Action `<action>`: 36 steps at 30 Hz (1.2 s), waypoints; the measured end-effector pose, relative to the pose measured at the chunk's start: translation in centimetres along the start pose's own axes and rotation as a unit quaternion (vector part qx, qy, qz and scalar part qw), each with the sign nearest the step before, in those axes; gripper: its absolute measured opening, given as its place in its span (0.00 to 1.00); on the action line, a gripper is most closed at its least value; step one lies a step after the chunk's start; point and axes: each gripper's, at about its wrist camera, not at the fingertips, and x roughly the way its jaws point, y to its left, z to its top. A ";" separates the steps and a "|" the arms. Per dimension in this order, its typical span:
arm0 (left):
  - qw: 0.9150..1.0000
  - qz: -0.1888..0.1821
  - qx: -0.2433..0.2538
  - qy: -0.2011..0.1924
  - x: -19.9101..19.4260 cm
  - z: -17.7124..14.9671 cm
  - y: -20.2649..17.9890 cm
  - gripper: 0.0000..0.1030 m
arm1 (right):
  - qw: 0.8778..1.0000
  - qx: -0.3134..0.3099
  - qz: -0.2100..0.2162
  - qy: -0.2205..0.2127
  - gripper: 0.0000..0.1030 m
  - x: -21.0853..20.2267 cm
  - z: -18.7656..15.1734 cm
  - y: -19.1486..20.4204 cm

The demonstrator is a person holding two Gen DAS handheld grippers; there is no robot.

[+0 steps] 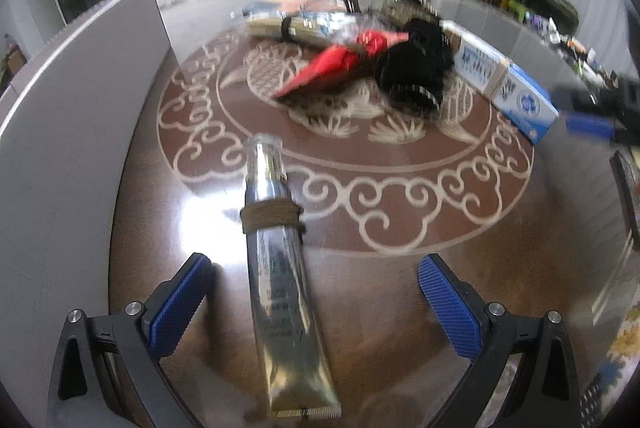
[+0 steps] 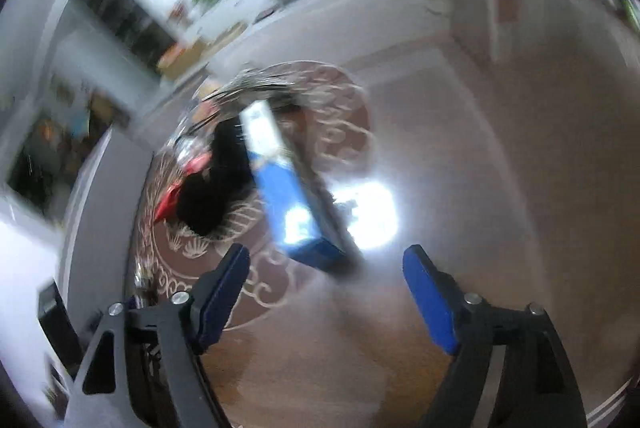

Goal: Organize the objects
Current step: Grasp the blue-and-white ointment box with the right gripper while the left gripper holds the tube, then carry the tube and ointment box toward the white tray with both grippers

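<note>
Lying lengthwise between the pads of the left gripper (image 1: 312, 304), a silver tube (image 1: 280, 268) runs straight away from the camera on the table (image 1: 400, 328): its crimped end is nearest, below the pads, and its clear cap points toward the far pile. A brown band (image 1: 270, 215) wraps it just beyond the fingertips. The jaws stand wide open; the tube sits nearer the left pad (image 1: 176, 304) than the right, touching neither.

Past the tube's cap lie a red pouch (image 1: 332, 66), a black bundle (image 1: 416, 68) and a blue-and-white box (image 1: 508, 88).

In the blurred right wrist view, the right gripper (image 2: 326, 292) is also spread wide with nothing between its pads. The box (image 2: 286, 188) lies just ahead of the fingertips, its long axis running away and leftward, its near end closer to the left pad.
</note>
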 end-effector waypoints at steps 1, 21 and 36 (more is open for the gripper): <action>1.000 -0.003 -0.001 0.005 0.0 0.0 0.1 1.00 | 0.999 -0.041 -0.017 0.011 0.88 0.5 0.8 1.5; 0.982 -0.093 -0.038 -0.162 -8.5 -5.3 0.6 0.24 | 0.990 -0.115 0.064 0.057 0.23 -3.3 -2.0 3.4; 0.963 -0.122 -0.062 -0.234 -16.7 -6.7 1.9 0.24 | 0.994 -0.093 0.012 0.057 0.56 -4.0 -4.1 -2.2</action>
